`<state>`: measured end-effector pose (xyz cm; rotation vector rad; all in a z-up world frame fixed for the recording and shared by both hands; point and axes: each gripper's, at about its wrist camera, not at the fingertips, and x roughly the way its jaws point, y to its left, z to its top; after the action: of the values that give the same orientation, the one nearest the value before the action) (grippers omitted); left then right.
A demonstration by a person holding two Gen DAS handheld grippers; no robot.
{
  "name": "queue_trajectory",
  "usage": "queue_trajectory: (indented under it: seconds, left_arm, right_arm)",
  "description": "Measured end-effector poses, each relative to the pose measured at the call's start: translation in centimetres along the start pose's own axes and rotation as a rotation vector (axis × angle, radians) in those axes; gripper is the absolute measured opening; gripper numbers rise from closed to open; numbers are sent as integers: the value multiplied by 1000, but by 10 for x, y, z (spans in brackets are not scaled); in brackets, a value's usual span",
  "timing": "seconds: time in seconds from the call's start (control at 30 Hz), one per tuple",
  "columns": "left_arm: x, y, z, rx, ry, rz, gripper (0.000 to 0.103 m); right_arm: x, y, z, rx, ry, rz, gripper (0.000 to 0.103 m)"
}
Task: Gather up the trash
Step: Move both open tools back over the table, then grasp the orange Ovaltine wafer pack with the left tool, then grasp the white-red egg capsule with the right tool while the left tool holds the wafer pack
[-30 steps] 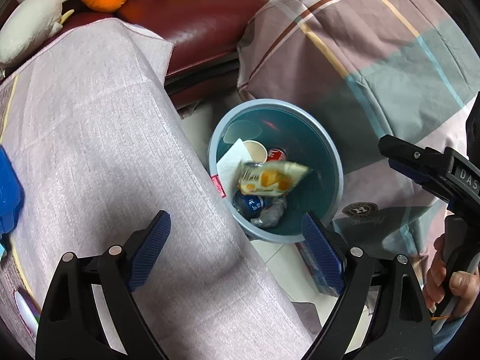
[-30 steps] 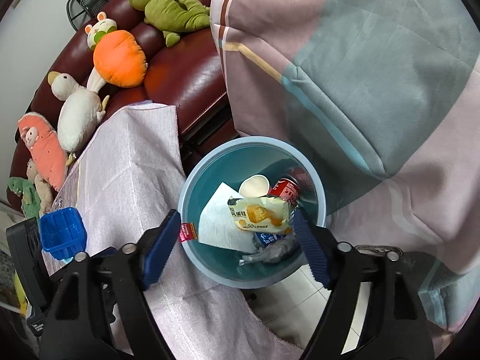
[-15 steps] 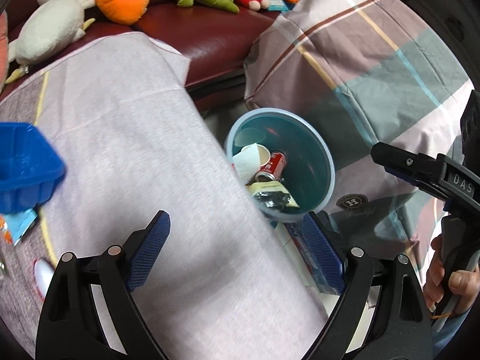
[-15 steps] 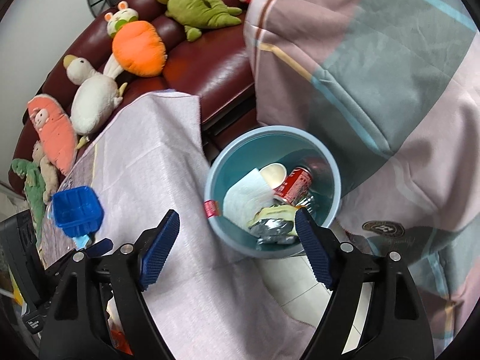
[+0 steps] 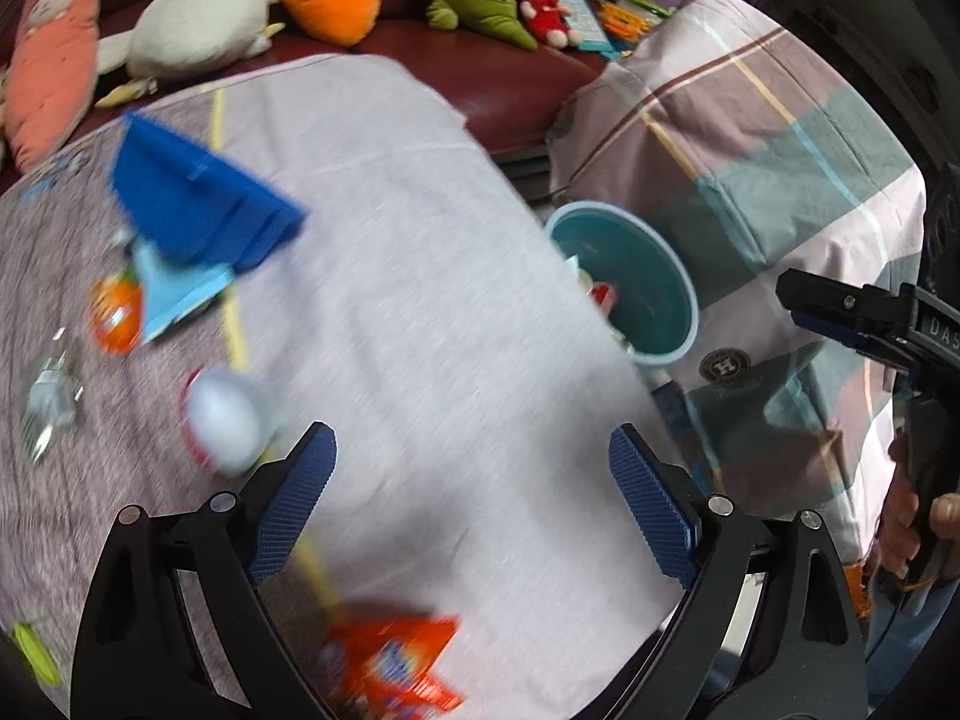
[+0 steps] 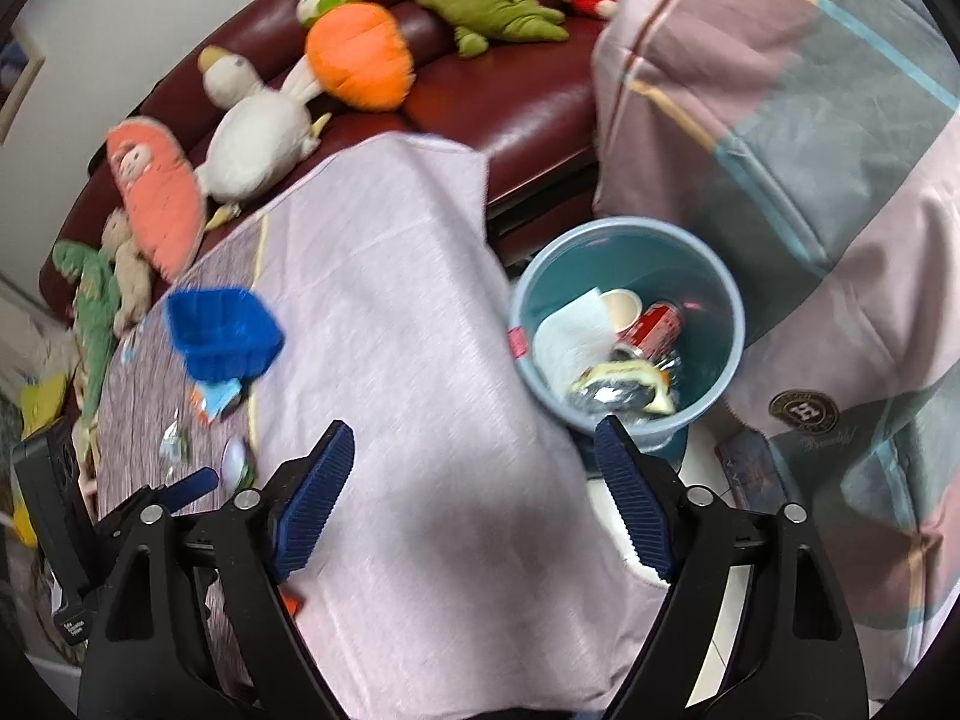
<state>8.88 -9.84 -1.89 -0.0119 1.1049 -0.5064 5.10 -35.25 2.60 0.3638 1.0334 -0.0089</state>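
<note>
The blue-green trash bin [image 6: 726, 300] stands on the floor beside the cloth-covered table and holds a red can [image 6: 654, 324], white paper [image 6: 570, 342], a cup and a snack wrapper [image 6: 618, 384]. It also shows in the left wrist view [image 5: 672, 276]. My left gripper [image 5: 471, 510] is open and empty over the table. My right gripper [image 6: 474, 498] is open and empty over the table edge, next to the bin. Trash lies on the table: an orange-red packet [image 5: 390, 666], a white lidded cup [image 5: 222, 420], an orange wrapper [image 5: 114, 315] and a foil scrap [image 5: 51, 402].
A blue basket [image 5: 198, 204] sits on the table over a light blue packet [image 5: 174, 294]. Plush toys [image 6: 360, 54] line the dark red sofa [image 6: 510, 114] behind. A plaid quilt [image 6: 810, 120] rises to the right of the bin.
Both grippers have swung left, away from the bin and over the table. The snack wrapper that was falling has settled in the bin. The table trash has come into view.
</note>
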Motion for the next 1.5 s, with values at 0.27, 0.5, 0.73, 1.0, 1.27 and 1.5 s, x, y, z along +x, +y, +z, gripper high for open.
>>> queue_trajectory:
  seconds: [0.27,0.5,0.73,1.0,1.27,1.5]
  left_arm:
    - [-23,46,-55,-66,12,24,93]
    - [-15,59,-101,-76,81,12,93]
    - [8,52,-125,-62,141,-7,93]
    - [14,48,-122,-48,92,22,93]
    - [-1,79,-109,-106,-4,76,38]
    - [-36,146,-85,-247,-99,89,38]
  right_arm:
    - [15,49,-42,-98,80,27,80]
    - [19,73,-61,-141,104,41,80]
    - [29,82,-76,-156,137,44,80]
    - [42,91,-78,-171,163,40,80]
    - [61,108,-74,-213,191,20,80]
    - [88,152,-60,-304,216,27,80]
